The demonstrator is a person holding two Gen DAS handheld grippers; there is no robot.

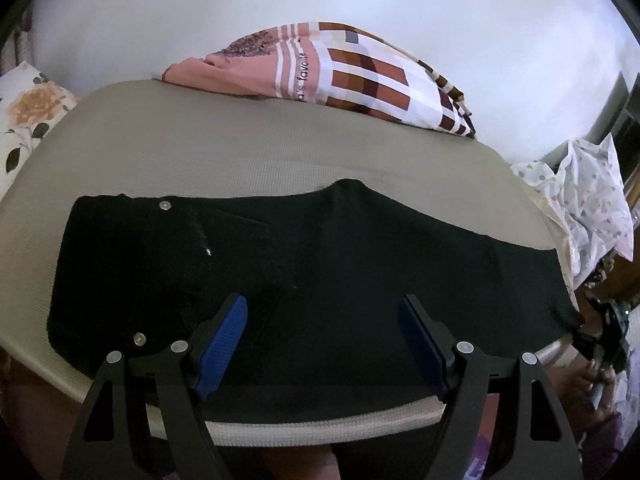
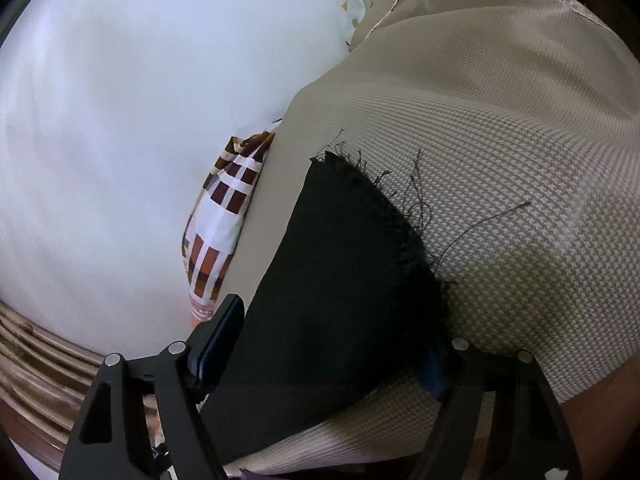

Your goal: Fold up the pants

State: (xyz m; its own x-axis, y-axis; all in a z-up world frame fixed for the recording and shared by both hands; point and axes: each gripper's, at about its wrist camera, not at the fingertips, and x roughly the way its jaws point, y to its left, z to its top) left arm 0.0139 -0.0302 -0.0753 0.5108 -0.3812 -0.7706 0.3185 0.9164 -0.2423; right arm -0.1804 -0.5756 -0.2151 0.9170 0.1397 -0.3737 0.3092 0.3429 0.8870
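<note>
Black pants [image 1: 320, 264] lie flat across the beige mattress [image 1: 240, 152], the left tool [image 1: 322, 344] hovering released above them while the right tool [image 2: 332, 344] straddles their frayed hem [image 2: 404, 236], unclenched.

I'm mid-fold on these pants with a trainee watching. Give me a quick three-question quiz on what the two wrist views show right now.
1. True or false: the left claw is clamped on the black pants.
2. Which end of the pants lies between the right claw fingers? A) waistband B) frayed leg hem C) pocket
3. Fill in: the pants lie flat on a ____ mattress.

Key: 1 false, its jaws stand open above the pants. 2 B. 3 beige.
</note>
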